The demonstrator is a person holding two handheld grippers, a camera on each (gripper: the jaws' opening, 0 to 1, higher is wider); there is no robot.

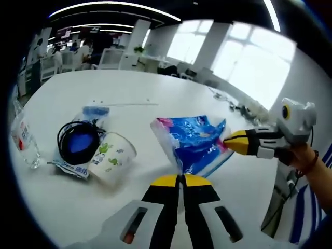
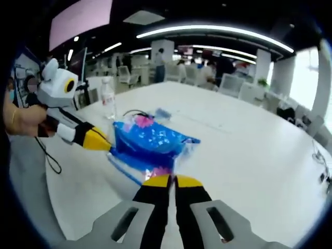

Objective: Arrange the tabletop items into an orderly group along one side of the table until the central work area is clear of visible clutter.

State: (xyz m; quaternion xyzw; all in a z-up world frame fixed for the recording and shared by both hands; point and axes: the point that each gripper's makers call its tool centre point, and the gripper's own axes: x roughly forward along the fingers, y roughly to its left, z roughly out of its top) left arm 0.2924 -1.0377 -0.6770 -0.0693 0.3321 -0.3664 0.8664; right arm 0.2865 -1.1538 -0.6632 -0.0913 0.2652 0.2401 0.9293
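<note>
Left gripper view, both claws pinching blue packet [image 1: 194, 141] edges

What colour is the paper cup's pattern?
White cup with green print, best in the left gripper view.

In the left gripper view, a plastic packet [image 1: 194, 142] lies on the table [image 1: 155, 88], right of a paper cup [image 1: 111, 158] tipped on its side. The cup touches a coiled cable [image 1: 78, 140] resting on a flat pouch [image 1: 70, 167]. A water bottle [image 1: 23, 140] stands further left.
</note>
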